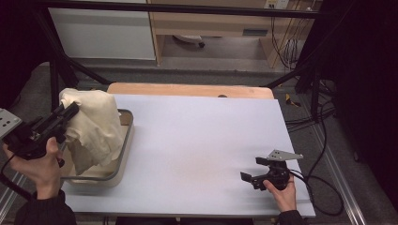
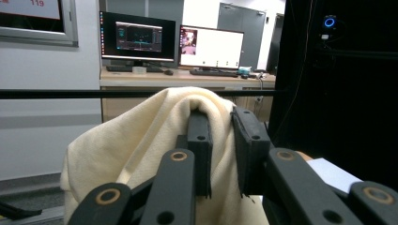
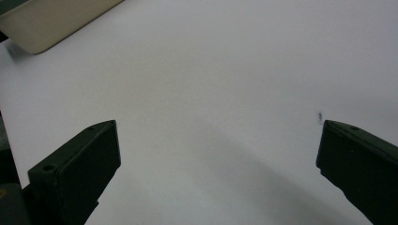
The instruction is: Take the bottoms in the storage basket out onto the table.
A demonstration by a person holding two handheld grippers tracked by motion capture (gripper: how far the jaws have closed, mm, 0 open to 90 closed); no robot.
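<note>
1. Three views, high one first. White table sheet (image 1: 197,140) mostly bare; beige tray (image 1: 123,154) at its left edge, black frame bars and loose cables around. Cream cloth (image 1: 94,126) lifted out of the tray, draped in a crumpled hanging mass, lower folds still down in the tray. Left gripper (image 1: 70,110) pinching the cloth's upper left edge. Right gripper (image 1: 252,169) resting low on the sheet near the right front, well apart from the cloth, jaws spread.
2. Left gripper view: jaws clamped on a fold of the cloth (image 2: 155,126), soft woven texture, blocking most of the table. Two monitors (image 2: 171,40) on a desk behind.
3. Right gripper view: jaws wide apart over bare sheet (image 3: 211,84), tray corner (image 3: 42,23) top left.
</note>
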